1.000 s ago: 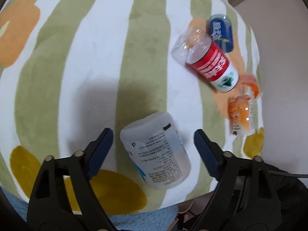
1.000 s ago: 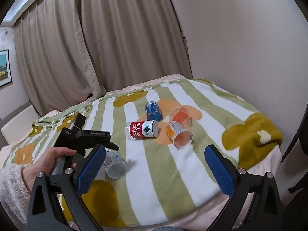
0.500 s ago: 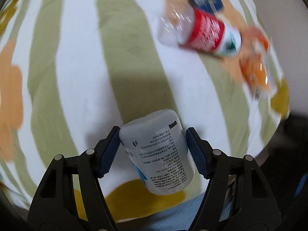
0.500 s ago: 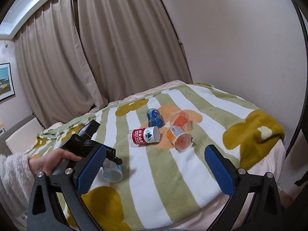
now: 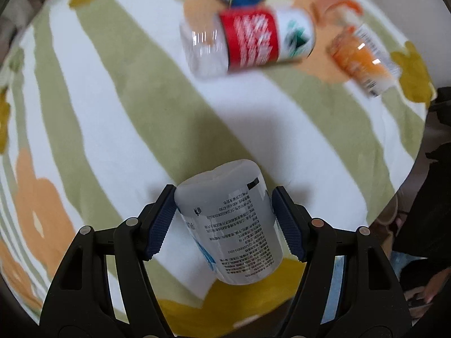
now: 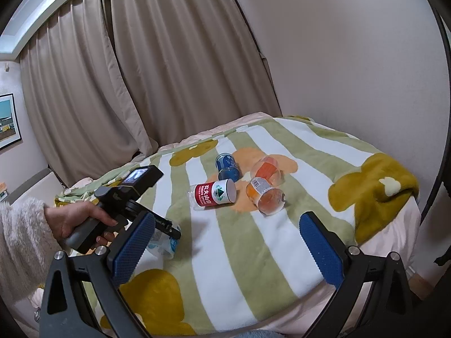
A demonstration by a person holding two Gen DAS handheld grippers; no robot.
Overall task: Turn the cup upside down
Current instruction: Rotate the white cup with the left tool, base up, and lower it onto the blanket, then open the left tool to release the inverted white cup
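Observation:
A frosted plastic cup (image 5: 231,222) with printed text and a blue-edged label is gripped between the blue pads of my left gripper (image 5: 224,219), lifted a little above the striped blanket (image 5: 112,107). Its closed base points away from the camera. In the right wrist view the same cup (image 6: 165,243) shows under the hand-held left gripper (image 6: 169,229), partly hidden by my right finger. My right gripper (image 6: 225,242) is open and empty, held above the bed's near edge.
A red-labelled cup (image 6: 214,194), a blue cup (image 6: 227,166) and two orange cups (image 6: 265,198) lie on their sides mid-blanket. Curtains (image 6: 141,84) hang behind the bed, a wall (image 6: 352,56) is on the right. The blanket's edge drops off at the right (image 6: 394,214).
My left gripper closed on the frosted cup and lifted it, swinging so the other cups shifted up in view. The right gripper stayed open and rose slightly.

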